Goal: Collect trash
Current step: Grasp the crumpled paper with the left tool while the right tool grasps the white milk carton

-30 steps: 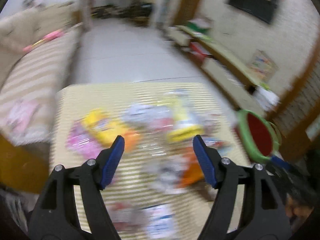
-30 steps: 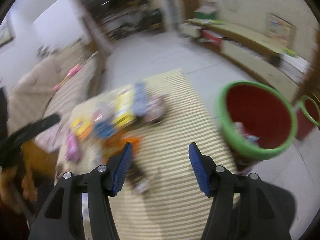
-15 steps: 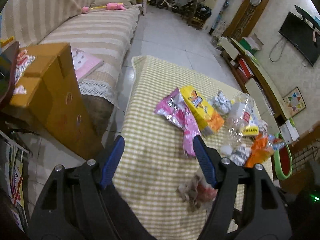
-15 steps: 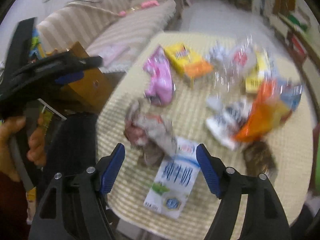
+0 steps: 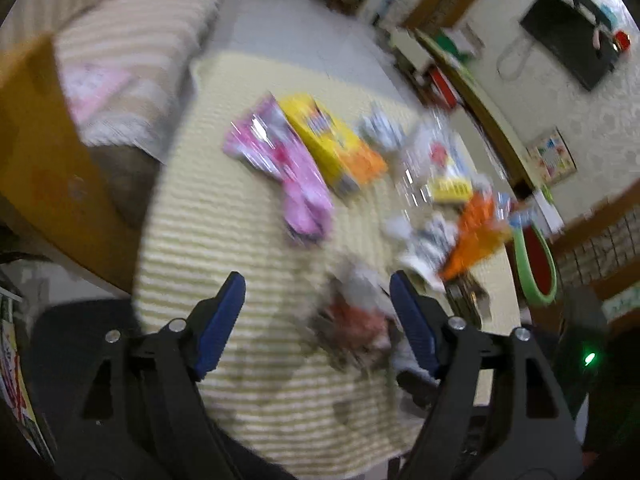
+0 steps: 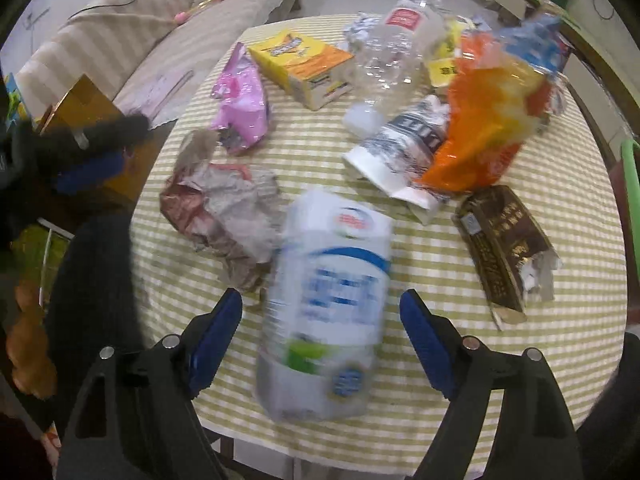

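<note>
Your left hand-held gripper [image 5: 318,320] hung over the near edge of the surface [image 6: 460,412], which wore a yellow-and-white checked cloth; its jaws were opening, with a crumpled brownish paper wad [image 6: 224,208] lying beneath the gap, close to the right pad, and no pad pressing on it. That view was blurred, so finer detail could not be told. From the right wrist view, your left gripper showed at the far left edge, beside a wooden cabinet [image 6: 86,98].

Across the surface from left to right lay the trash: a pink foil wrapper [image 6: 242,100] above the paper wad, then a yellow and orange carton [image 6: 308,66], then a clear crushed plastic bottle [image 6: 394,48] with a red label. Nearer you lay a white milk carton [image 6: 326,300] with blue print, lengthwise in the gap of your right hand-held gripper [image 6: 322,332]. Its jaws were opening, and both pads stood clear of the carton's sides. Right of that lay a torn white wrapper [image 6: 400,152], touching an orange snack bag [image 6: 484,120], and below them a flattened brown packet [image 6: 500,244]. At the far right edge stood a bin with a green rim [image 5: 522,264] and red inside, beside the surface
</note>
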### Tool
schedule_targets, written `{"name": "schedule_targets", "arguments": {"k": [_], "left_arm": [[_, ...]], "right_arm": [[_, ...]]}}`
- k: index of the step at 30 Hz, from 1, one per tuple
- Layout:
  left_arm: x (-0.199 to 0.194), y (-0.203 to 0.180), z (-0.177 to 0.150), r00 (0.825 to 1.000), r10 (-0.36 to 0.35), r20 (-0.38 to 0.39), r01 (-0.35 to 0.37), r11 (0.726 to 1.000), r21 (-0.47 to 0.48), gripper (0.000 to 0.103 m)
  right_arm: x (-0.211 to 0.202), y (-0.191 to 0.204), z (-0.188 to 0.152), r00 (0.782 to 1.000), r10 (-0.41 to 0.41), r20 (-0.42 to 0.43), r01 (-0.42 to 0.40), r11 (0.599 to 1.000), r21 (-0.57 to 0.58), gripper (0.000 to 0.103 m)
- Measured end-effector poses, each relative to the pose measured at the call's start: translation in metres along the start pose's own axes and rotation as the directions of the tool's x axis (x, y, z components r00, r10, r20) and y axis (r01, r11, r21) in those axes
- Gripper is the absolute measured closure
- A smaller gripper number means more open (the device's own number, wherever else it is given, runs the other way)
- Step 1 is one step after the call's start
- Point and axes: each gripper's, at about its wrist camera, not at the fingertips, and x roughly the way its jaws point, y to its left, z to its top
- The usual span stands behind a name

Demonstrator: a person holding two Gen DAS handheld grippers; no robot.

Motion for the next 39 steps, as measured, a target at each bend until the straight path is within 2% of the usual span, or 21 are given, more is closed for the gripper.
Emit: {"name": "schedule_targets", "arguments": {"k": [3, 6, 7, 8, 9, 12, 15, 19, 21, 23, 25, 32, 37, 39], "left_arm": [[0.027, -0.013, -0.009, 0.998, -0.004, -0.068, 0.006, 0.999, 0.039, 0.031], [0.042, -0.014, -0.013, 0.995, -0.013, -0.099, 0.016, 1.0, 0.023, 0.034], [0.046, -0.012, -0.013, 0.994, -0.034, -0.102, 0.034, 0.999, 0.0, 0.039], [0.047, -0.01, -0.013, 0.993, -0.054, -0.104, 0.053, 0.998, -0.016, 0.053], [0.048, -0.006, -0.012, 0.991, -0.081, -0.105, 0.077, 0.996, -0.043, 0.055], [0.042, -0.003, -0.009, 0.995, -0.065, -0.078, 0.062, 0.997, -0.041, 0.066], [0.029, 0.0, -0.006, 0.999, -0.02, -0.041, 0.019, 1.0, -0.016, 0.067], [0.021, 0.002, -0.005, 0.999, -0.016, -0.044, 0.016, 1.0, -0.013, 0.066], [0.021, -0.001, -0.005, 0.999, -0.009, -0.051, 0.008, 1.0, -0.005, 0.06], [0.023, -0.001, -0.007, 0.998, -0.002, -0.058, 0.002, 1.0, -0.007, 0.055], [0.029, -0.003, -0.007, 0.998, -0.004, -0.069, 0.003, 1.0, -0.013, 0.055], [0.034, -0.011, -0.008, 0.997, 0.003, -0.082, -0.003, 1.0, 0.0, 0.046], [0.047, -0.014, -0.012, 0.995, 0.007, -0.101, -0.006, 1.0, 0.005, 0.046], [0.049, -0.014, -0.014, 0.994, -0.009, -0.108, 0.009, 1.0, 0.002, 0.056]], "right_arm": [[-0.005, -0.01, -0.004, 1.0, 0.015, 0.0, -0.015, 0.999, 0.037, 0.025], [-0.011, -0.018, -0.008, 0.999, 0.046, -0.002, -0.046, 0.997, 0.06, 0.025], [-0.013, -0.02, -0.012, 0.998, 0.056, -0.004, -0.055, 0.997, 0.062, 0.025], [-0.012, -0.021, -0.012, 0.998, 0.068, -0.006, -0.067, 0.995, 0.07, 0.025], [-0.013, -0.022, -0.013, 0.997, 0.076, -0.007, -0.075, 0.994, 0.076, 0.025], [-0.013, -0.02, -0.012, 0.996, 0.086, -0.009, -0.085, 0.993, 0.079, 0.025], [-0.009, -0.015, -0.008, 0.996, 0.087, -0.009, -0.086, 0.994, 0.062, 0.025], [0.001, -0.005, -0.004, 0.996, 0.086, -0.019, -0.086, 0.996, 0.04, 0.028], [0.004, -0.003, -0.003, 0.996, 0.084, -0.024, -0.083, 0.996, 0.03, 0.038], [0.005, -0.003, -0.003, 0.997, 0.074, -0.025, -0.073, 0.997, 0.021, 0.041], [0.005, -0.005, -0.004, 0.997, 0.072, -0.023, -0.072, 0.997, 0.022, 0.049], [-0.003, -0.018, -0.008, 1.0, 0.023, -0.019, -0.023, 1.0, 0.019, 0.049], [0.002, -0.023, -0.01, 0.999, 0.003, -0.035, -0.002, 1.0, 0.025, 0.049], [-0.003, -0.023, -0.009, 1.0, 0.018, -0.014, -0.018, 1.0, 0.025, 0.049]]}}
